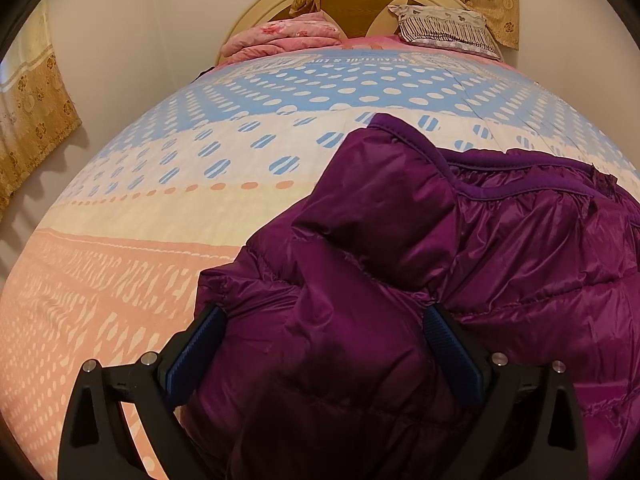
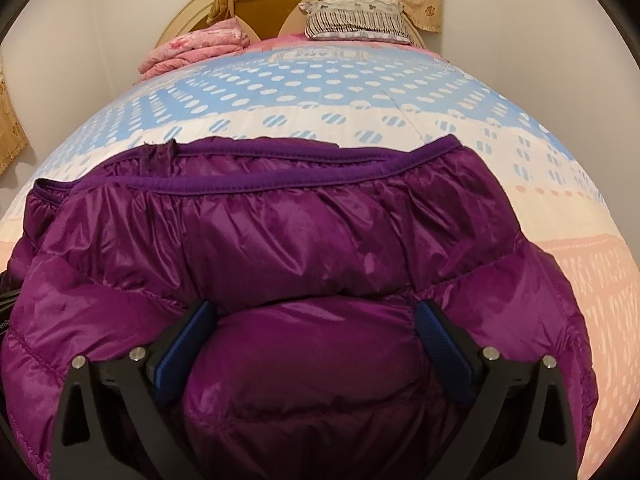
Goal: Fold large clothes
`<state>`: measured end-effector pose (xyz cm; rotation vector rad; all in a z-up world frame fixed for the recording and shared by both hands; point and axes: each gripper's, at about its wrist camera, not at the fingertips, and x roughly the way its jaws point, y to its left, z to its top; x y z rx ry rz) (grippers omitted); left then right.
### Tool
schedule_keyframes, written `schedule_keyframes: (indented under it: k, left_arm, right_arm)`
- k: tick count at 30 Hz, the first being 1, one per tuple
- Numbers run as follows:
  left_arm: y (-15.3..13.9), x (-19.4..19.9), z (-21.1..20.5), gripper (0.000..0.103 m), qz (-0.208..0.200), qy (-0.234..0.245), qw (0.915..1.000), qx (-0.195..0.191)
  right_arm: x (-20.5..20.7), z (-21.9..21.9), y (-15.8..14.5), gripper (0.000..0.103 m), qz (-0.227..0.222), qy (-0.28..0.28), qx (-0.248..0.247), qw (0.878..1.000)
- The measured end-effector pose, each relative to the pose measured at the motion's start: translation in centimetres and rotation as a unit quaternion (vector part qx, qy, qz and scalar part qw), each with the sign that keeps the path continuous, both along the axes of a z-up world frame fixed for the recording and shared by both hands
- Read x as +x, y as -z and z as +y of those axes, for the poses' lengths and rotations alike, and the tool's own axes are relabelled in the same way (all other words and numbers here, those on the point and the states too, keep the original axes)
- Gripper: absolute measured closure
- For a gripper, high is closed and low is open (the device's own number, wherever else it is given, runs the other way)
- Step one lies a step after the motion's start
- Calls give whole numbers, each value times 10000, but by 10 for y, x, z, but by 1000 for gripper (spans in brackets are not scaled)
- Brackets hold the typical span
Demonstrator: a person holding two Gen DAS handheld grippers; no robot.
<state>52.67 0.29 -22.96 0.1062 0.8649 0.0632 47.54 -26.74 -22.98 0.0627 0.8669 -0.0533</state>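
While both tools reach in from the near edge, a shiny purple puffy jacket [image 2: 304,240] lies on a big bed with a blue, cream and peach dotted cover [image 1: 168,184]. Its long side runs left to right across the bed, and its darker purple stretchy hem [image 2: 312,178] points toward the far headboard.

The left gripper [image 1: 324,320] has its blue pads wide apart, with a fat bunch of the jacket [image 1: 400,240] filling the gap between them. The right gripper [image 2: 314,316] is just as wide, with a puffy fold of jacket bulging between its pads. I cannot tell how hard either one squeezes.

The near part of the jacket is cut off at the bottom of both views, so its sleeves and collar are hard to find.

Far off, a folded pink blanket [image 1: 280,38] and a striped frilly pillow [image 1: 444,26] sit by a round cream and brown headboard [image 1: 360,12]. Some upside-down letters on the cover near the pillow are too small to read for sure.
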Motion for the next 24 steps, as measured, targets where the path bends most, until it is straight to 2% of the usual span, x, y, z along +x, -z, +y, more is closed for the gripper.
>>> schedule_keyframes:
  k: [19,22,24]
  left_arm:
    - [0,0,-5,3,7,-44,9999,122]
    - [-14,-5,-5,3,90,-238,9996,157]
    - [-32,-17,-7,3,-134,-219,9997,-29]
  right_arm:
    - [4,5,3,0,95,31,-213,9997]
    - [5,8,-2,0,209,24,-287,9994]
    - [1,13,-14,0,176,53,-474,9987]
